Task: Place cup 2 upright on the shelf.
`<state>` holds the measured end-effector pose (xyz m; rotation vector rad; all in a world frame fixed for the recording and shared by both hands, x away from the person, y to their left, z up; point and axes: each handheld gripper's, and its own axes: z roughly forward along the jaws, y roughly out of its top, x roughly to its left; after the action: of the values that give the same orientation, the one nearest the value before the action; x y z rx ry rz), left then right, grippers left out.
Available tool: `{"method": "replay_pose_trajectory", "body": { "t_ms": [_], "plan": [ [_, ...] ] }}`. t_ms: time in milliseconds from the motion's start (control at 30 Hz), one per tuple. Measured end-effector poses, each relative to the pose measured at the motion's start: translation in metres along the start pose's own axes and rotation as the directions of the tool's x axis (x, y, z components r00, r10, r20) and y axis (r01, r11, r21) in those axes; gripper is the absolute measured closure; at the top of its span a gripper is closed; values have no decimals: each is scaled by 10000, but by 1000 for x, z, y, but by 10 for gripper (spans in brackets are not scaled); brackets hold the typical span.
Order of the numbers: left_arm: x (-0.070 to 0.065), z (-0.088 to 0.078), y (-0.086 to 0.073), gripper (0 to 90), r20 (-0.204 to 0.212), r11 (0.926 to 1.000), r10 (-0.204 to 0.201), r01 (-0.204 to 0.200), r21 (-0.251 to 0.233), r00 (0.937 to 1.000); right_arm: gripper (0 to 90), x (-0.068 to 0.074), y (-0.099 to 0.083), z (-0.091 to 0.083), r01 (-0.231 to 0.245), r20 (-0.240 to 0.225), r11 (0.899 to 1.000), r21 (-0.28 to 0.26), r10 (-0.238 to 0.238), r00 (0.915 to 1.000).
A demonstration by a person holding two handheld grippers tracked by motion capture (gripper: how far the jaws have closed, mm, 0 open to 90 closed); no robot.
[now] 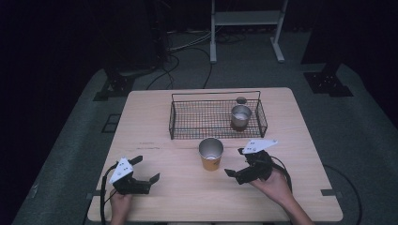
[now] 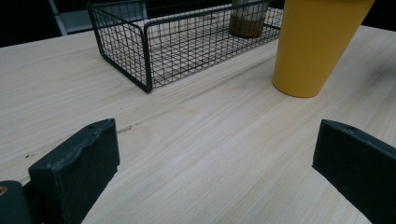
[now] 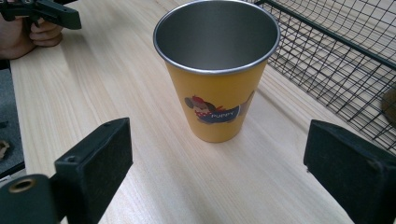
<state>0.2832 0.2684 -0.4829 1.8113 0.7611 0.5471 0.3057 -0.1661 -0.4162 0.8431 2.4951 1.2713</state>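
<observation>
A yellow cup (image 1: pixel 211 154) with a steel inside and a cartoon dog on its side stands upright in the middle of the wooden table (image 1: pixel 155 201). My right gripper (image 1: pixel 235 161) is just to its right, open. In the right gripper view the cup (image 3: pixel 217 79) stands a little ahead of the wide-apart jaws (image 3: pixel 219 140), with nothing touching it. My left gripper (image 1: pixel 145 169) rests near the table's front left, open and empty (image 2: pixel 217 140). From there the cup (image 2: pixel 317 46) is at the upper right.
A black wire basket (image 1: pixel 171 117) sits behind the cup and holds a brown steel cup (image 1: pixel 241 117) near its right end. A white frame (image 1: pixel 246 18) and cables lie on the floor beyond the table. The other hand's gripper (image 3: pixel 46 11) shows far off.
</observation>
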Motion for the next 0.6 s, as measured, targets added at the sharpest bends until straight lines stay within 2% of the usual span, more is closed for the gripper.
{"method": "replay_pose_trajectory", "body": {
  "t_ms": [600],
  "plan": [
    [0,0,0,0,-4,10000,4,-4,4,10000,23,2,7,15,-119,-43,9994,328,120,9999]
  ]
}}
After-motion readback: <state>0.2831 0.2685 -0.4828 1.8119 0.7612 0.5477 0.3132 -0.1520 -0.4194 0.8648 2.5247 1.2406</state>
